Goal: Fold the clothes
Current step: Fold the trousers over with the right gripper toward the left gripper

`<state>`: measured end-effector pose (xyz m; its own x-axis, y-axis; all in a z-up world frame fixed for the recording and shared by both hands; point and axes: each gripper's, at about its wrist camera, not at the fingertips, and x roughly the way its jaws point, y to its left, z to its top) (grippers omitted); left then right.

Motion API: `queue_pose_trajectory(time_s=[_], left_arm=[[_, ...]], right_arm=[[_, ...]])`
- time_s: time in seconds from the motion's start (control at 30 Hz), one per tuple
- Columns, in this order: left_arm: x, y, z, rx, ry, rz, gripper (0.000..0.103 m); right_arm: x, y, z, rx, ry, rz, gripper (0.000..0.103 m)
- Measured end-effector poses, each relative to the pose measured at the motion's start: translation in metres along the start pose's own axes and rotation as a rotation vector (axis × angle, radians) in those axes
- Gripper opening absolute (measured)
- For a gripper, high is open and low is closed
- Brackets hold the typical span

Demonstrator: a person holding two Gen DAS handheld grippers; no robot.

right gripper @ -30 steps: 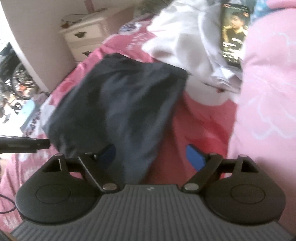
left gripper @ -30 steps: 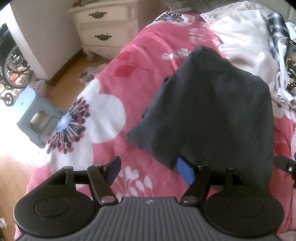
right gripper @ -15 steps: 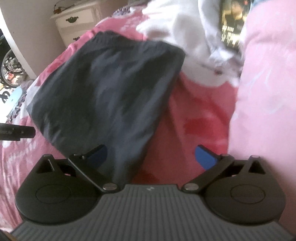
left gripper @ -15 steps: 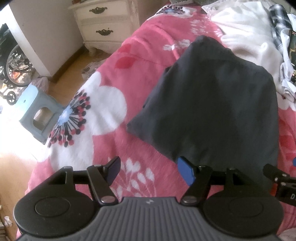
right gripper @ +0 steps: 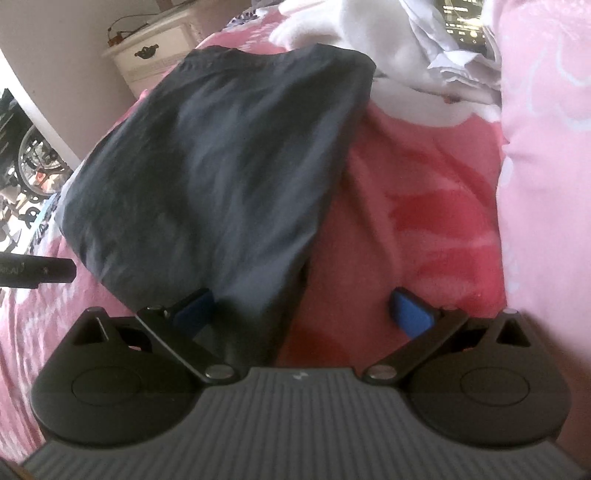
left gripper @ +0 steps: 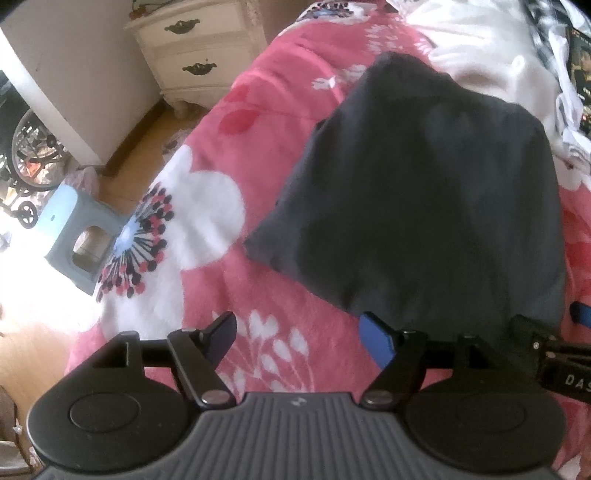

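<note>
The left gripper point(left gripper: 300, 334) has its blue-padded fingers point(left gripper: 376, 338) set wide apart, with nothing between them. It hangs over the pink fleece bed cover with white and red flowers point(left gripper: 229, 155), at the near left corner of the dark navy folded garment point(left gripper: 424, 192). Its right finger lies at the garment's near edge; contact cannot be determined.

The right gripper point(right gripper: 301, 310) also has its fingers point(right gripper: 412, 312) spread wide, gripping nothing. The near right corner of the garment point(right gripper: 221, 166) lies in the gap between them, against the left finger. The right finger stands over bare bed cover point(right gripper: 406, 206). The tip of each gripper shows at the edge of the other's view.

The garment lies flat on the bed as a compact, roughly rectangular fold, extending away from both grippers.

Beyond its far edge lies a heap of white crumpled clothing point(left gripper: 480, 48), touching or just beside the garment. A dark printed item point(right gripper: 463, 20) rests on the heap; it is too blurred to identify. A pale pink quilted cover point(right gripper: 546, 147) borders the right side of the bed.

To the left, on the wooden floor point(left gripper: 144, 147), stands a light blue plastic stool point(left gripper: 75, 229) near the bed edge. Farther off, a cream two-drawer nightstand with dark metal handles point(left gripper: 199, 51) stands against the wall.
</note>
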<state>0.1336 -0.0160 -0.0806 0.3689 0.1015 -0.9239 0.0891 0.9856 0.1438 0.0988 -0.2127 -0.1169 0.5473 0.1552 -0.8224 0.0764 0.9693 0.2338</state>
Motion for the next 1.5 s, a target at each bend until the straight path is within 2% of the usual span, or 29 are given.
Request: queue_pose_trajectory(time_s=[0.1, 0.2, 0.27, 0.4, 0.5, 0.63, 0.77, 0.9, 1.0, 1.07, 1.1, 1.13, 1.2, 1.23, 1.3, 1.37, 1.4, 1.47, 1.5], left_arm=[[-0.007, 0.004, -0.001, -0.019, -0.041, -0.036, 0.075], [-0.021, 0.018, -0.001, -0.057, -0.155, -0.122, 0.075], [-0.028, 0.029, 0.004, -0.080, -0.240, -0.171, 0.075], [-0.017, 0.041, 0.035, -0.067, -0.313, -0.236, 0.075], [0.008, 0.044, 0.065, -0.047, -0.347, -0.297, 0.068], [0.050, 0.046, 0.104, -0.051, -0.279, -0.467, 0.061], [0.081, 0.042, 0.129, -0.006, -0.203, -0.576, 0.060], [0.110, 0.040, 0.145, 0.020, -0.136, -0.684, 0.060], [0.124, 0.037, 0.154, 0.038, -0.124, -0.759, 0.059], [0.128, 0.035, 0.160, 0.034, -0.126, -0.801, 0.049], [0.130, 0.035, 0.161, 0.027, -0.121, -0.820, 0.047], [0.131, 0.035, 0.163, 0.023, -0.118, -0.838, 0.046], [0.135, 0.034, 0.163, 0.028, -0.116, -0.863, 0.046], [0.137, 0.033, 0.164, 0.028, -0.113, -0.872, 0.046], [0.143, 0.031, 0.168, 0.007, -0.101, -0.894, 0.045], [0.145, 0.026, 0.170, -0.004, -0.099, -0.891, 0.044], [0.144, 0.023, 0.170, 0.000, -0.109, -0.878, 0.041], [0.139, 0.020, 0.168, 0.008, -0.131, -0.853, 0.027], [0.136, 0.019, 0.167, 0.013, -0.142, -0.845, 0.022]], right_arm=[[0.001, 0.001, 0.001, -0.009, -0.002, -0.005, 0.102], [-0.003, -0.002, 0.009, -0.019, 0.023, 0.005, 0.102], [-0.014, -0.004, 0.019, -0.005, -0.013, 0.017, 0.102], [-0.025, -0.014, 0.048, 0.058, -0.147, 0.103, 0.102], [0.001, -0.032, 0.069, 0.160, -0.125, 0.164, 0.102], [0.036, -0.056, 0.094, 0.305, -0.086, 0.253, 0.101], [0.054, -0.072, 0.095, 0.421, -0.062, 0.371, 0.101], [0.069, -0.077, 0.105, 0.444, -0.058, 0.471, 0.096], [0.084, -0.074, 0.117, 0.443, -0.052, 0.524, 0.096], [0.094, -0.073, 0.126, 0.452, -0.050, 0.563, 0.095], [0.099, -0.072, 0.132, 0.452, -0.047, 0.578, 0.094], [0.101, -0.073, 0.136, 0.451, -0.045, 0.588, 0.091], [0.100, -0.075, 0.138, 0.443, -0.043, 0.597, 0.072], [0.102, -0.077, 0.138, 0.457, -0.042, 0.605, 0.067], [0.111, -0.086, 0.135, 0.532, -0.043, 0.632, 0.046], [0.123, -0.086, 0.137, 0.566, -0.028, 0.669, 0.037], [0.127, -0.084, 0.138, 0.562, -0.023, 0.674, 0.033], [0.128, -0.078, 0.142, 0.524, -0.030, 0.657, 0.030], [0.125, -0.077, 0.142, 0.514, -0.037, 0.652, 0.025]])
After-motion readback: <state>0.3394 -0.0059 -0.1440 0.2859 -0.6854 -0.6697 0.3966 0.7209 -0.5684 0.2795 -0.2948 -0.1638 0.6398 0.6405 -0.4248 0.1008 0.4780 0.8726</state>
